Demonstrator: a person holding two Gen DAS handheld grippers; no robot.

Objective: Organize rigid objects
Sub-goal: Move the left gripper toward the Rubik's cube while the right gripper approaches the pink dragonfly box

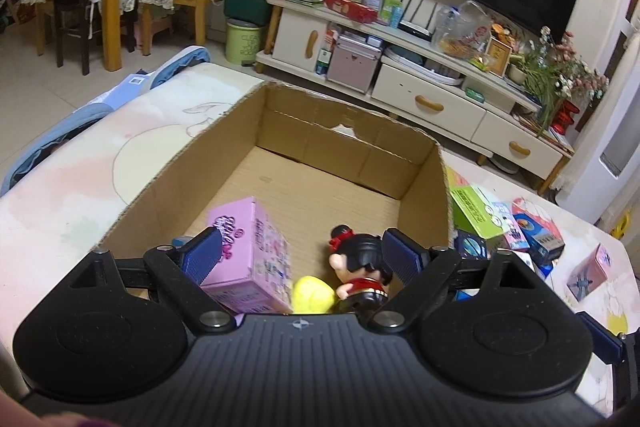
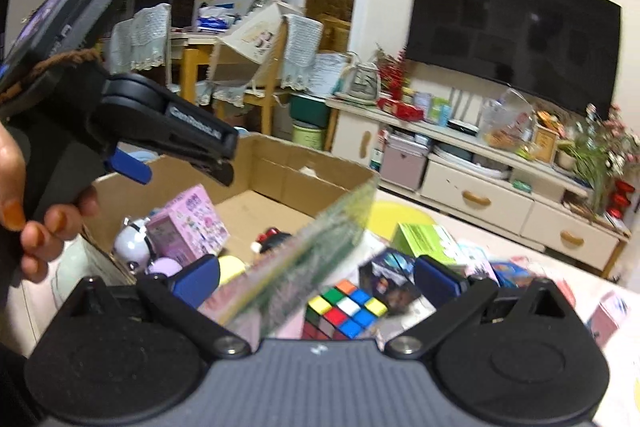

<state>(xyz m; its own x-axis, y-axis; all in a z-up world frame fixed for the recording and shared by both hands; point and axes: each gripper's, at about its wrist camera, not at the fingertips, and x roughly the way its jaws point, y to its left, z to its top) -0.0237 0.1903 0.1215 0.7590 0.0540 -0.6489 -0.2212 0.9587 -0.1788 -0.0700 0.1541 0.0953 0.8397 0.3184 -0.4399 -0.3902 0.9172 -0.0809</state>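
Cardboard box sits mid-frame in the left wrist view, open top, on a pale printed table cover. Inside, at its near end: pink carton, yellow ball partly hidden by the gripper body, doll figure with black hair and red dress; its feet are cut off from sight.

The far half of the box floor is bare. Right of the box wall, loose cartons crowd the cover: green carton, blue carton, and a small pink box standing apart.

Left gripper: jaws spread fully, over the box's near end, nothing clamped; the pink carton lies just beside the left pad, contact unclear.

Right gripper: jaws wide. A blurred flat green-patterned item crosses between them; whether it is gripped I cannot tell. Rubik's cube lies below, right of the box.
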